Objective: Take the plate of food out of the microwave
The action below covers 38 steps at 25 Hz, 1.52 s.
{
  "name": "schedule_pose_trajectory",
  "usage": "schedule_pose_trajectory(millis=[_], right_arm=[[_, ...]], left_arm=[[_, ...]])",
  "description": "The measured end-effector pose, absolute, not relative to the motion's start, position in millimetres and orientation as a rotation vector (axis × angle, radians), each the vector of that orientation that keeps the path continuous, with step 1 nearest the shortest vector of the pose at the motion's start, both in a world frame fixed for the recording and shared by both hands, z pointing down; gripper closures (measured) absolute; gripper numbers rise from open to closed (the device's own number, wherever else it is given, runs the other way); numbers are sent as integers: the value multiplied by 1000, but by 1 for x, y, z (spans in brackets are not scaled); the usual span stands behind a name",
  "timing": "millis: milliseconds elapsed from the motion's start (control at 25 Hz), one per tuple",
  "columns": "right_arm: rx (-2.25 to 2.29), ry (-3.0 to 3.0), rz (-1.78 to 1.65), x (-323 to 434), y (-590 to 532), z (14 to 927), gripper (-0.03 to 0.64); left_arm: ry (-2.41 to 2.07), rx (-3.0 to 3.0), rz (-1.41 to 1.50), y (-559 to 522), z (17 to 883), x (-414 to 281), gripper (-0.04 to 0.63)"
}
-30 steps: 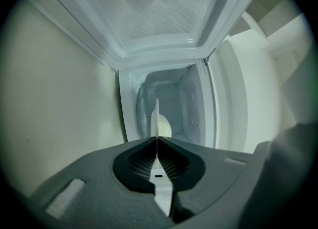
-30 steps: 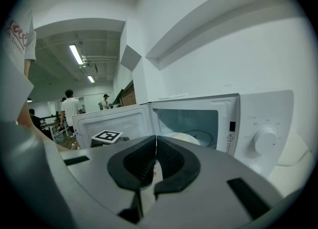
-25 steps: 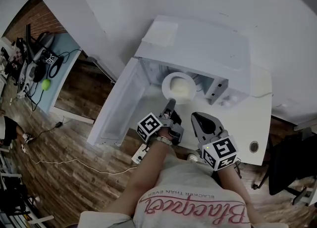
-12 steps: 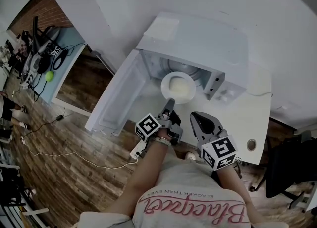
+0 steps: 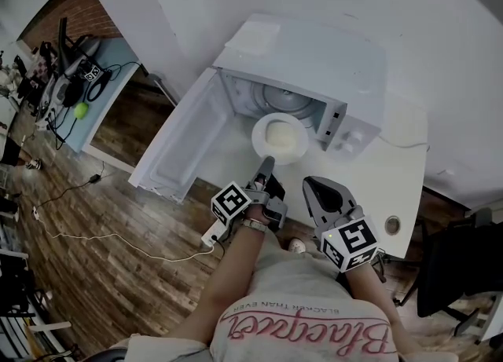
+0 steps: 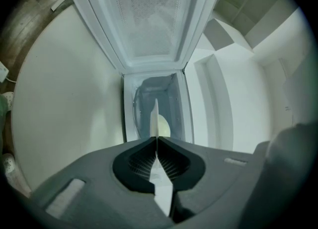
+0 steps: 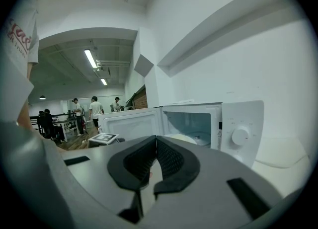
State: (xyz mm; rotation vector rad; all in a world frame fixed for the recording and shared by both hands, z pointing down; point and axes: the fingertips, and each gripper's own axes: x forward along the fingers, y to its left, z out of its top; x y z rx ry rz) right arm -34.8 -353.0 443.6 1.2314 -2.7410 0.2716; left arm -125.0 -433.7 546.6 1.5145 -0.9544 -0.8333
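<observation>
A white plate (image 5: 258, 128) carrying pale yellow food (image 5: 283, 140) hangs just in front of the open white microwave (image 5: 314, 58). My left gripper (image 5: 266, 166) is shut on the plate's near rim. In the left gripper view the plate (image 6: 154, 116) shows edge-on between the closed jaws of the left gripper (image 6: 157, 136), with the food (image 6: 163, 126) and the microwave cavity (image 6: 154, 91) behind. My right gripper (image 5: 318, 194) hovers to the plate's right, shut and empty. The right gripper view has the right gripper (image 7: 155, 141) facing the microwave (image 7: 198, 121), the plate (image 7: 185, 137) low in its opening.
The microwave door (image 5: 174, 148) swings wide open to the left, past the edge of the white table (image 5: 397, 176). A control knob (image 7: 240, 136) sits on the microwave's right panel. Wooden floor lies below on the left. Several people stand far off in the room.
The left gripper has drawn the plate a little further out of the microwave cavity, toward me. The right gripper has shifted back alongside it, still shut.
</observation>
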Motion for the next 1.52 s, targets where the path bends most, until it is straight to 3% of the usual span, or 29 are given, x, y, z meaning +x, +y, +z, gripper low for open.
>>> schedule_pose_trajectory(millis=[1520], right_arm=[[1437, -2841, 223, 11, -343, 391, 606]], left_arm=[[-888, 1570, -910, -374, 443, -119, 581]])
